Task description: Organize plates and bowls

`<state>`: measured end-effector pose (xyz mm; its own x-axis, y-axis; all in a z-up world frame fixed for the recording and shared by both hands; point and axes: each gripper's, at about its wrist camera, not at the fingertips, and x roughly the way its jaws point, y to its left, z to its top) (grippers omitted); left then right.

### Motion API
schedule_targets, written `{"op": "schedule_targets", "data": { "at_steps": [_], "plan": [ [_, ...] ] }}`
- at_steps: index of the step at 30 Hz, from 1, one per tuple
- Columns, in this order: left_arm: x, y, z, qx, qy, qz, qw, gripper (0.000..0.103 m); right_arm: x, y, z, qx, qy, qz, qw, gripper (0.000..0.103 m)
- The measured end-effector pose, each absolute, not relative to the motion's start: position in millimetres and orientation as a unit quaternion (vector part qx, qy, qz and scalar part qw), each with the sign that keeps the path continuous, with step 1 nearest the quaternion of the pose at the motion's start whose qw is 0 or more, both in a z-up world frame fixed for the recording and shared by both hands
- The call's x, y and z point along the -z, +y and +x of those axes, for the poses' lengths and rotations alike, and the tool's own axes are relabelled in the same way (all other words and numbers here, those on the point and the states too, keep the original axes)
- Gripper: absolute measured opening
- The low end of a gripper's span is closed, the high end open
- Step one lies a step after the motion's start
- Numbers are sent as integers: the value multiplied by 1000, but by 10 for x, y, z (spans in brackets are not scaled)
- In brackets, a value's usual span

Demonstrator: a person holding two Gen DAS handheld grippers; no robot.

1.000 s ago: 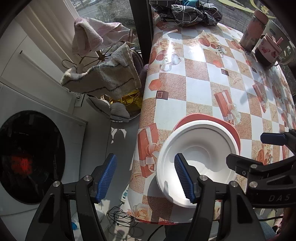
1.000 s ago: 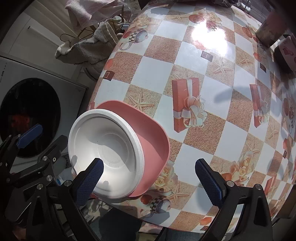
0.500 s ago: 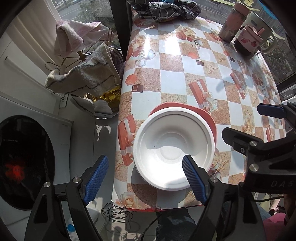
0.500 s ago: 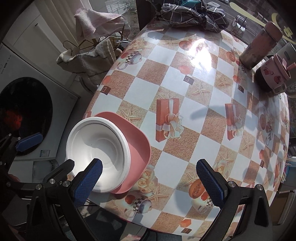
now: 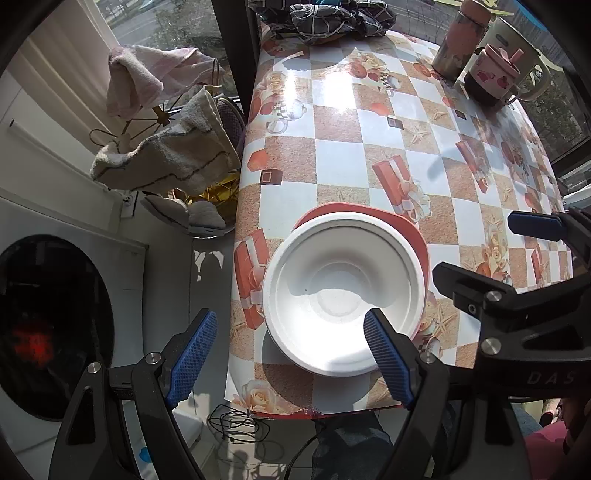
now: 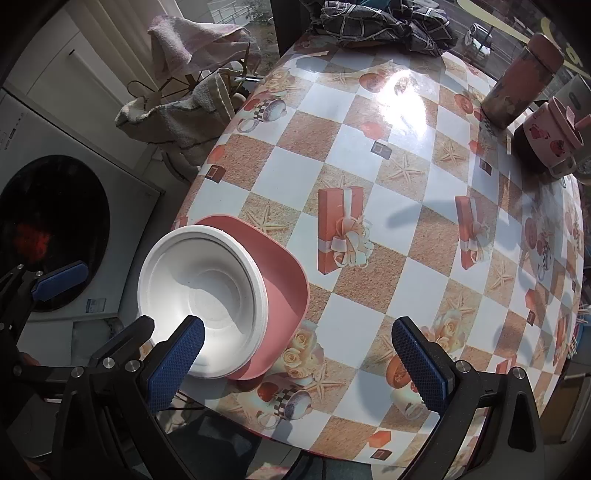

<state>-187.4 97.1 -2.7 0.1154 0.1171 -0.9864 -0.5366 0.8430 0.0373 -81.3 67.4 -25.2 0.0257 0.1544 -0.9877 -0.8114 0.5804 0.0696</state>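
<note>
A white bowl (image 5: 343,295) sits on a pink plate (image 5: 413,236) near the table's front left corner. It also shows in the right wrist view (image 6: 201,291), on the pink plate (image 6: 284,273). My left gripper (image 5: 288,354) is open and empty, raised above the table's front edge, its right finger in front of the bowl's near rim. My right gripper (image 6: 299,362) is open and empty, raised beside the plate to its right. Each gripper shows at the edge of the other's view.
The table (image 5: 332,158) has a checked oilcloth. A tumbler (image 6: 521,88), a pink mug (image 6: 550,136) and a kettle stand at the far right. Dark cloth (image 6: 380,22) lies at the far edge. A washing machine (image 5: 55,325) and a towel rack (image 5: 166,158) stand left.
Both grippers have risen and pulled back from the bowl and plate, so more of the table shows. Both stay open. The bowl and plate have not moved.
</note>
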Motion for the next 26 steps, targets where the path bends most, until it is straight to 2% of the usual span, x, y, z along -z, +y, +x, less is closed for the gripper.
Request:
{"op": "schedule_targets", "data": {
  "at_steps": [26],
  "plan": [
    [-49, 947, -1832, -237, 617, -163, 732, 84, 184, 491, -727, -366, 601, -240, 669, 102]
  ]
}}
